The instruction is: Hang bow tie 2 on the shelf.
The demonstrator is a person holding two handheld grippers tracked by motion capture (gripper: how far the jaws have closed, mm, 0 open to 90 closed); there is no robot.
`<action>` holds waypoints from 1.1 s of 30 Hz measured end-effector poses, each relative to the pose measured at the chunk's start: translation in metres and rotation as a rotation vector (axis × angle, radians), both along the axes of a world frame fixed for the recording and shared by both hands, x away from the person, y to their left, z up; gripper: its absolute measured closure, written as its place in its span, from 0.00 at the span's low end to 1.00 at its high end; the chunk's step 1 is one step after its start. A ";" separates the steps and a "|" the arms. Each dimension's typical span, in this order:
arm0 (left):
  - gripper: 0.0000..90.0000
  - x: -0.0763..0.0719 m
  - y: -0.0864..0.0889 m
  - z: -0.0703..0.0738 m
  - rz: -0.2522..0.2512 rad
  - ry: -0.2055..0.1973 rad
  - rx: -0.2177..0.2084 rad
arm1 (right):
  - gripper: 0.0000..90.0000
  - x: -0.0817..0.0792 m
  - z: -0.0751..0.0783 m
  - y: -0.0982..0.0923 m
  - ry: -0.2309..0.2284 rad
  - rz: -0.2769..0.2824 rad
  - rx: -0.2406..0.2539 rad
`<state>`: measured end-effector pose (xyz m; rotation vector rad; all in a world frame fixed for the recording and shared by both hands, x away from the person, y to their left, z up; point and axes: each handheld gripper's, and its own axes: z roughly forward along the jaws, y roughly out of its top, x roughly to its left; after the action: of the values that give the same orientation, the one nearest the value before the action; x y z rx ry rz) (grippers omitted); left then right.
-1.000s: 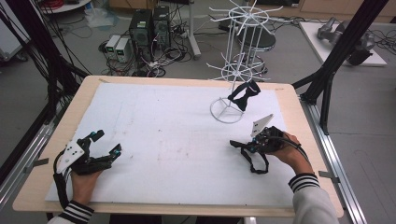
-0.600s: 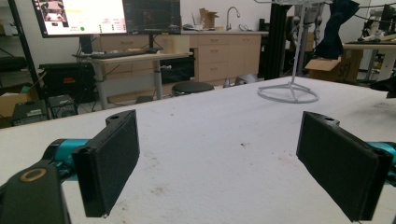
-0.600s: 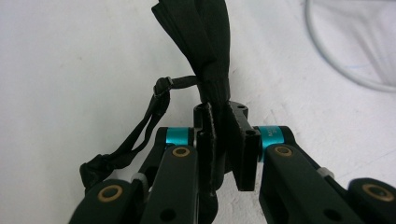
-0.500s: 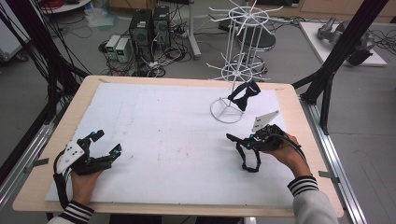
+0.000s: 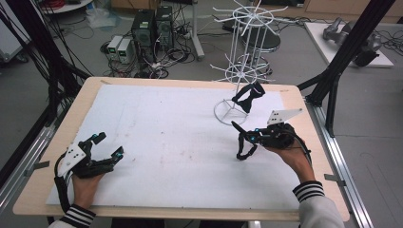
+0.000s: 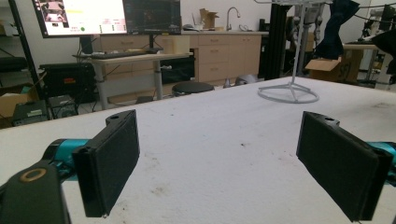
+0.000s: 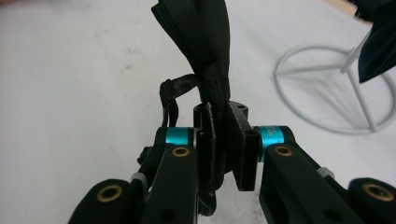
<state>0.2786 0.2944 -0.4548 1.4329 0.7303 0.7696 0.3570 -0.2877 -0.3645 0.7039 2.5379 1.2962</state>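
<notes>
The right tool [image 5: 243, 137] is clamped on a black bow tie [image 5: 246, 148], its jaws pinching the bunched fabric near the knot; in the right gripper view the tie [image 7: 205, 42] rises out of the closed pads while a thin strap loop [image 7: 172, 93] trails off to one side. From above, the tie hangs below the jaw tips with its lower end at or just over the white counter [image 5: 157, 142], near the ring base of the white wire display rack [image 5: 237, 71]. A second black bow tie [image 5: 248, 96] is already hooked on a lower arm of that rack. The left tool [image 5: 105, 145] rests near the front left corner of the counter with its jaws wide apart and nothing between them, well away from the work.

The step in hand looks like carrying the tie to a free arm of the rack. The grip is on soft, folded cloth, so the tie could slide out if it is swung or snagged. The loose strap loop is the likelier trouble: it may catch on a wrong prong or on the hanging tie and drag that one off. The rack seems light and tall, so a push from the tool against an arm could tip or spin it.
</notes>
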 end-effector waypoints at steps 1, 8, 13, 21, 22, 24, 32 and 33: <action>0.15 0.000 0.000 0.000 0.000 0.000 0.000 | 0.92 -0.002 0.000 0.000 -0.003 -0.007 0.011; 0.15 0.000 0.000 0.000 0.001 -0.001 0.002 | 0.91 -0.007 0.004 -0.005 -0.079 -0.014 0.111; 0.15 0.000 0.000 0.000 0.003 -0.001 0.001 | 0.91 -0.010 0.010 -0.009 -0.107 -0.028 0.202; 0.15 0.000 0.000 0.000 0.001 0.001 0.003 | 0.91 -0.014 0.014 -0.012 -0.111 -0.134 0.255; 0.15 0.000 -0.001 0.000 0.000 -0.001 -0.001 | 0.91 -0.014 0.014 -0.013 -0.118 -0.143 0.258; 0.15 0.000 0.000 0.000 0.000 -0.001 0.000 | 0.91 -0.016 0.015 -0.013 -0.119 -0.180 0.279; 0.15 0.000 0.000 0.000 0.000 -0.001 -0.001 | 0.91 -0.019 0.020 -0.009 -0.153 -0.234 0.324; 0.15 0.000 -0.001 0.000 0.001 -0.001 -0.002 | 0.91 -0.020 0.021 -0.009 -0.156 -0.237 0.329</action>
<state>0.2785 0.2939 -0.4550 1.4308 0.7306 0.7698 0.3370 -0.2963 -0.3437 0.8956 2.0686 1.6274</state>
